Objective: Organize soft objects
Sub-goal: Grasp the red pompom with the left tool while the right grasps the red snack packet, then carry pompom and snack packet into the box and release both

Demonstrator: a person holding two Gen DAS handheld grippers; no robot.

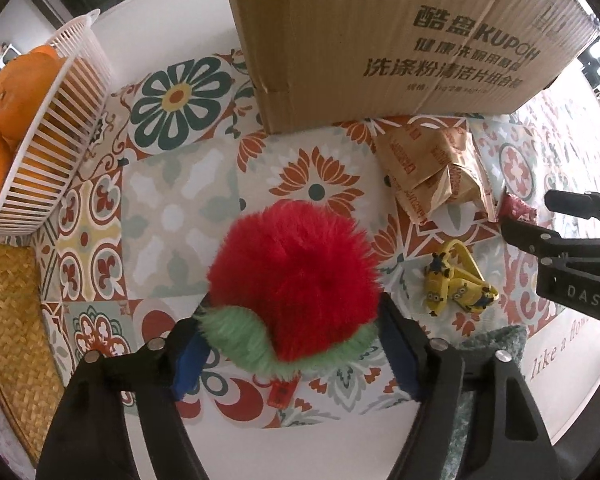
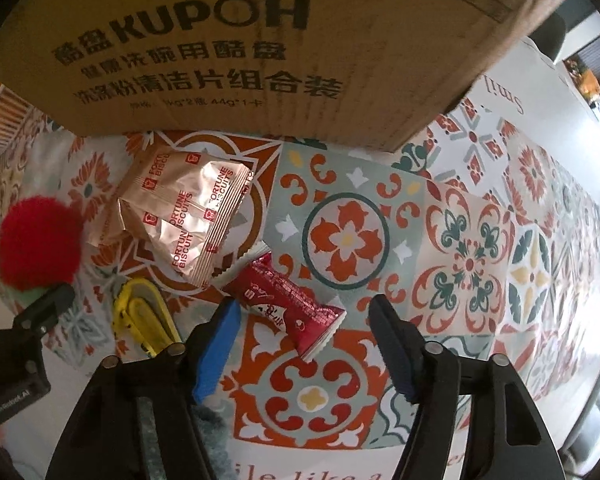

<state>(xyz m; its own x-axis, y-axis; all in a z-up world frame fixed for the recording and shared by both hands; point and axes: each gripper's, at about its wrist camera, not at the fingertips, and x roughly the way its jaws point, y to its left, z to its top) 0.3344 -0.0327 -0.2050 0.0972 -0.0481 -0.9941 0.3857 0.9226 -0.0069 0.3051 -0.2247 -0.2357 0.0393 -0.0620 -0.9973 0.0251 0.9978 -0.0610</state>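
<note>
My left gripper (image 1: 292, 344) is shut on a fluffy red pom-pom with a green fringe (image 1: 296, 276), held just above the patterned tablecloth. The same pom-pom (image 2: 38, 240) shows at the left of the right wrist view. My right gripper (image 2: 304, 320) is open and empty, its blue-padded fingers on either side of a red snack packet (image 2: 288, 304) lying on the cloth. The right gripper (image 1: 556, 220) also shows at the right edge of the left wrist view. A yellow Minion toy (image 1: 456, 284) lies between the two grippers.
A large cardboard box (image 1: 380, 32) stands at the back. Gold fortune biscuit packets (image 2: 184, 208) lie in front of it. A white basket of oranges (image 1: 40, 128) stands at the left, above a woven mat (image 1: 12, 328). A grey-green fuzzy cloth (image 1: 492, 344) lies near the front.
</note>
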